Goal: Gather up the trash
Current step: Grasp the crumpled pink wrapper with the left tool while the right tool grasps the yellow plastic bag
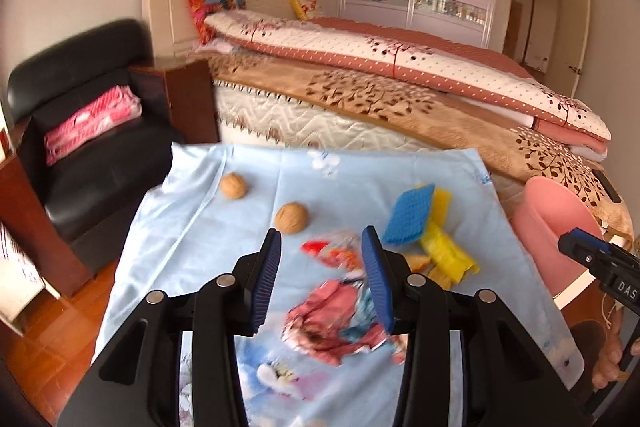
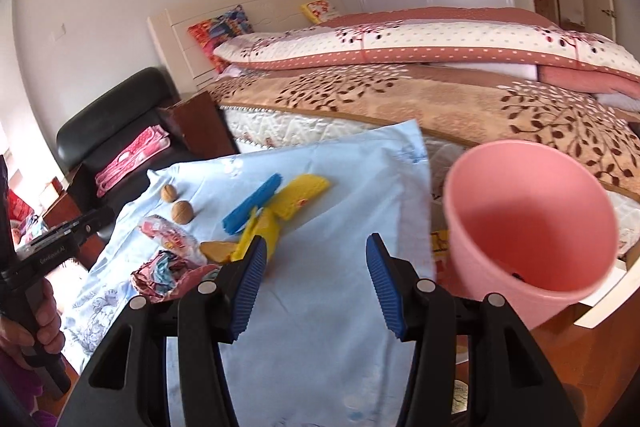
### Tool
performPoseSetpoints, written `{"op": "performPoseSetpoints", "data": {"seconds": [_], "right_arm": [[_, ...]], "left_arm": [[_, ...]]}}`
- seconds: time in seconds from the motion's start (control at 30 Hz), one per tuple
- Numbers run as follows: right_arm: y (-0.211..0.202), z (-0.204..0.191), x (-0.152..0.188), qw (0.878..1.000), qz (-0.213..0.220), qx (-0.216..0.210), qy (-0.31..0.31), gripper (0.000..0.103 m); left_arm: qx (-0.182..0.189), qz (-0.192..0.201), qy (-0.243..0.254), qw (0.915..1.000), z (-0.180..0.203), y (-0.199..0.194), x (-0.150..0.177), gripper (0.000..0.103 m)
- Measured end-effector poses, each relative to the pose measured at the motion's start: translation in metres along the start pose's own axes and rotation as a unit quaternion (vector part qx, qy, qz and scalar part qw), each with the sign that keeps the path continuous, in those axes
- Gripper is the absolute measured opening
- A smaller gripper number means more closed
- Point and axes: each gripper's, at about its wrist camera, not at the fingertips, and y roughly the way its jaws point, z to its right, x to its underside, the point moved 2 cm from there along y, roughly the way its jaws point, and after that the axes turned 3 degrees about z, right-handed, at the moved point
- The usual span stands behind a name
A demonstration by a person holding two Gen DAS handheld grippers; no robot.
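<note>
Trash lies on a light blue cloth [image 1: 248,187] [image 2: 360,187]: a crumpled pink-blue wrapper [image 1: 336,327] [image 2: 168,275], a clear red-printed wrapper [image 1: 336,251] [image 2: 172,235], two walnuts [image 1: 291,218] [image 2: 182,212], a blue scrubber [image 1: 410,215] [image 2: 252,205], yellow pieces [image 1: 448,251] [image 2: 300,195] and orange peel [image 1: 420,261] [image 2: 218,250]. My left gripper [image 1: 322,267] is open just above the wrappers. My right gripper [image 2: 316,275] is open and empty over bare cloth, left of a pink bin [image 2: 528,223] [image 1: 548,223].
A bed [image 1: 380,75] with stacked quilts runs behind the cloth. A black armchair [image 1: 92,131] with a pink towel and a dark wood nightstand [image 1: 188,95] stand at the left. Wood floor [image 1: 48,343] lies below.
</note>
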Motion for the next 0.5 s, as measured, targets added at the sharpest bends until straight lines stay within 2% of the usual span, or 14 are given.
{"op": "performPoseSetpoints", "data": {"seconds": [0.13, 0.27, 0.5], "right_arm": [[0.019, -0.02, 0.001, 1.0, -0.008, -0.012, -0.002, 0.051], [0.035, -0.033, 0.004, 1.0, -0.024, -0.012, -0.012, 0.051], [0.055, -0.047, 0.011, 0.999, -0.047, -0.006, -0.022, 0.051]], "left_arm": [[0.013, -0.034, -0.003, 0.9993, -0.019, 0.01, 0.02, 0.042], [0.023, -0.063, 0.002, 0.9978, -0.021, 0.026, 0.037, 0.042], [0.053, -0.114, -0.035, 0.9915, -0.031, 0.051, 0.056, 0.042]]}}
